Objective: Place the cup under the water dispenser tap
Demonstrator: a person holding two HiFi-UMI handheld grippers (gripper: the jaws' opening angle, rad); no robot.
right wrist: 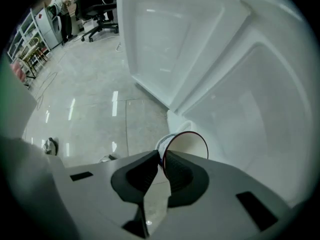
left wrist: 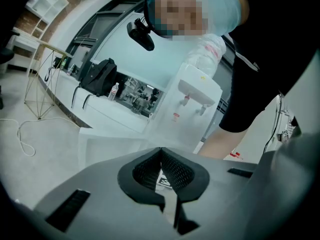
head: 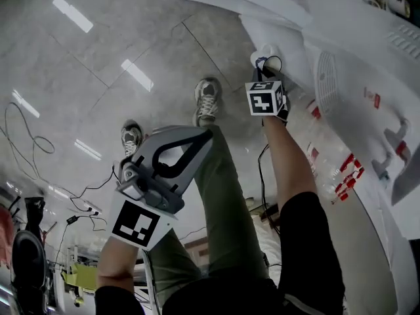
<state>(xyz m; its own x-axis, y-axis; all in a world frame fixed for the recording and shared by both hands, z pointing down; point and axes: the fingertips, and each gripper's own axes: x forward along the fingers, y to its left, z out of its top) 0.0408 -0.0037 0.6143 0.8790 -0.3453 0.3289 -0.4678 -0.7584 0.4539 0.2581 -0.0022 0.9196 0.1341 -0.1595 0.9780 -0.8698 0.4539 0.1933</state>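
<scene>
Right claw was clamped on the rim of the cup. The cup was white paper with a dark red lip, tipped sideways, its empty mouth showing. It was close beside a white panel, above the floor. Left claw was closed on nothing.

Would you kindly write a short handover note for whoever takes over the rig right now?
Left gripper: shut, empty, held low by the thigh.
Right gripper: shut on the rim of the cup, which is tilted and close to a white panel.
Water dispenser: stands apart; the cup is not yet under its tap.
Done: cup gripped.
Left: carry it under the tap, set it upright, release.
</scene>
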